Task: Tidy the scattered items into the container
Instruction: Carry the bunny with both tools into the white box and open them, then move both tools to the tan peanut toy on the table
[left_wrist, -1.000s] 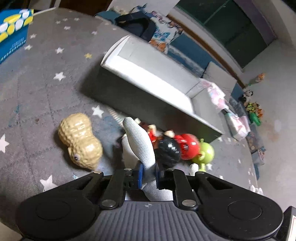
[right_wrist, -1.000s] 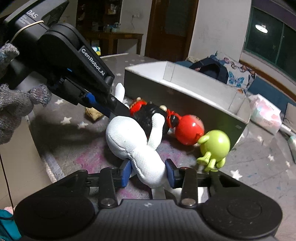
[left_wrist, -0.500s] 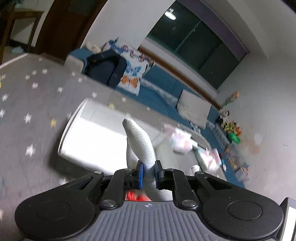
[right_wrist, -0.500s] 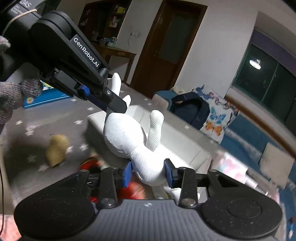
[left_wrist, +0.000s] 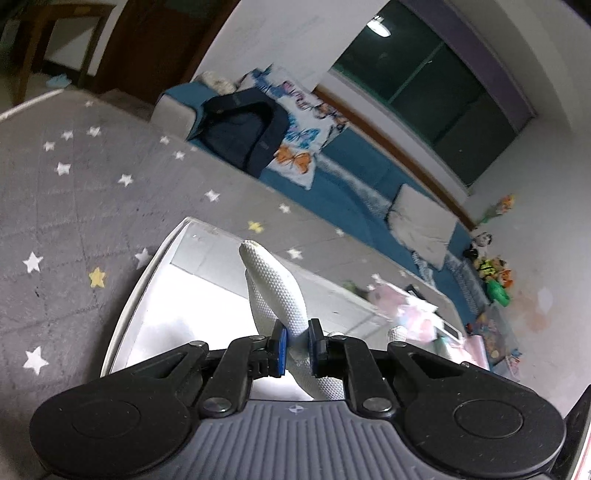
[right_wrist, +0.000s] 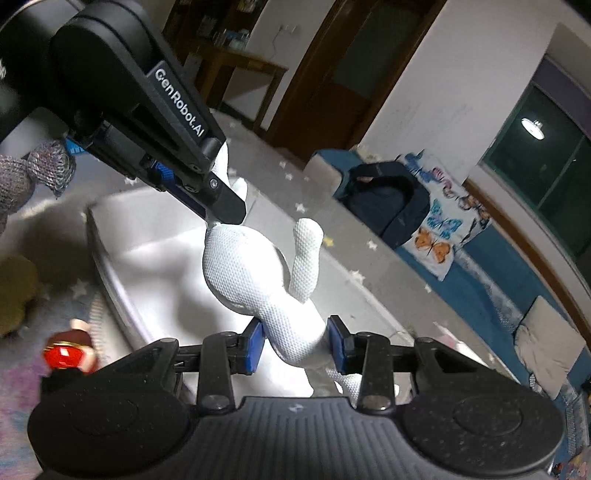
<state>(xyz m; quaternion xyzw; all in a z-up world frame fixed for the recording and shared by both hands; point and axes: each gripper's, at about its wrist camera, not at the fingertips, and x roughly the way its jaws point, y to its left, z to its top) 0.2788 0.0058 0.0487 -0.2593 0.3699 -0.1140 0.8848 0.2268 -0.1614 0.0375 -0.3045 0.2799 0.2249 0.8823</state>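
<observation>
A white plush rabbit (right_wrist: 240, 269) hangs over the open grey box (right_wrist: 110, 236), held by both grippers. My right gripper (right_wrist: 295, 339) is shut on its body, blue pads pressed into both sides. My left gripper (left_wrist: 295, 341) is shut on one long ear (left_wrist: 273, 284), and in the right wrist view it (right_wrist: 223, 212) comes in from the upper left onto the rabbit's head. The box's pale inside (left_wrist: 207, 306) lies right below the ear. A red toy (right_wrist: 66, 350) and a tan peanut toy (right_wrist: 14, 291) lie on the carpet left of the box.
The grey star-patterned carpet (left_wrist: 74, 206) surrounds the box. Behind it are a dark backpack (left_wrist: 243, 136), a butterfly cushion (left_wrist: 306, 122) and a blue mat (left_wrist: 351, 192). A pink packet (left_wrist: 406, 310) lies past the box, and small toys (left_wrist: 491, 273) sit by the wall. A gloved hand (right_wrist: 29, 177) holds the left gripper.
Both grippers have lifted the rabbit off the carpet beside the red and green toys and carried it up over the box. The grips on ear and body are unchanged.
</observation>
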